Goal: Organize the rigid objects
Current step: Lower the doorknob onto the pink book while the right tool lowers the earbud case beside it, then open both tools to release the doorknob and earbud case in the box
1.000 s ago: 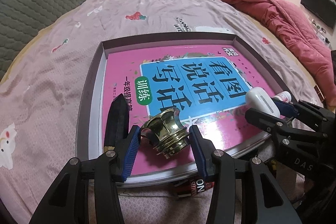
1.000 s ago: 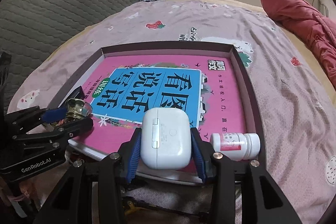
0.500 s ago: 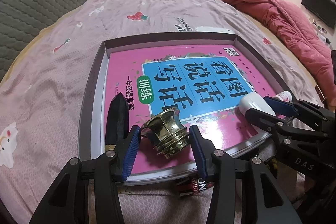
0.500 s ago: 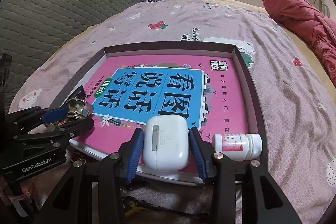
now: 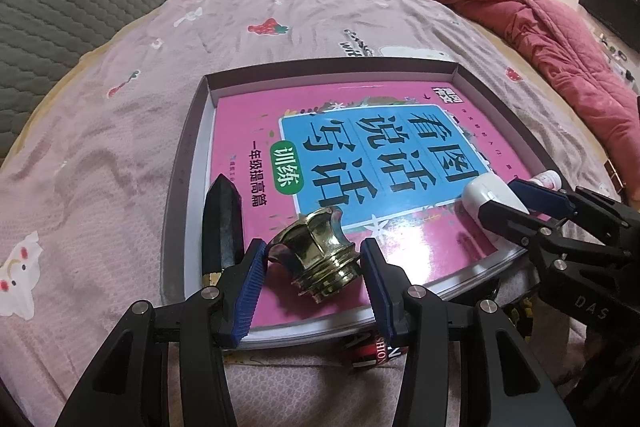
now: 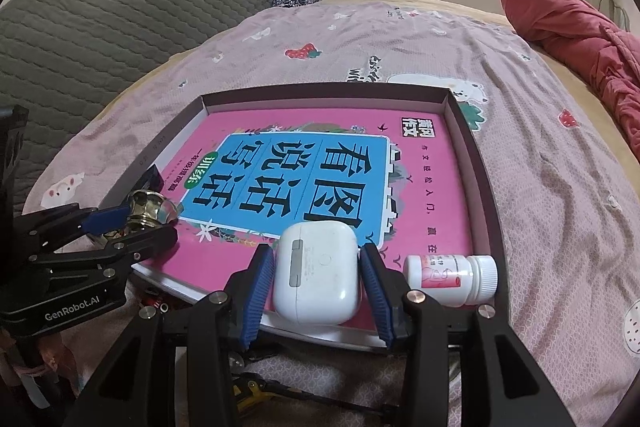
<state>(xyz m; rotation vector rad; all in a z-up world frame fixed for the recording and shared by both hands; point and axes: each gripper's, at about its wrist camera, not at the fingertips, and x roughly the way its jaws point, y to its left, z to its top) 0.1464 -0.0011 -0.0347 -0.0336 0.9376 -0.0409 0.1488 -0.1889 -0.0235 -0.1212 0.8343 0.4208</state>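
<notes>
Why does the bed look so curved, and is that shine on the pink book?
Left wrist view: the fisheye lens bows the bed; window glare whitens the pink book near the brass fitting. Right wrist view: same bowing, dark corners, book evenly lit.

Bed (image 5: 120, 147), pink printed sheet; shallow box (image 5: 184, 163) and red quilt (image 5: 560, 39) on it.

Left gripper (image 5: 312, 285): matte black angular linkage frame, blue ribbed pads (image 5: 250, 291) on inner finger faces, silver round screws at pivots behind pads. Side body read "GenRobot.AI" in white. Right gripper (image 6: 318, 287): same black frame, blue ribbed pads (image 6: 258, 291), silver screws behind fingers; side showed white "DAS" lettering.
</notes>
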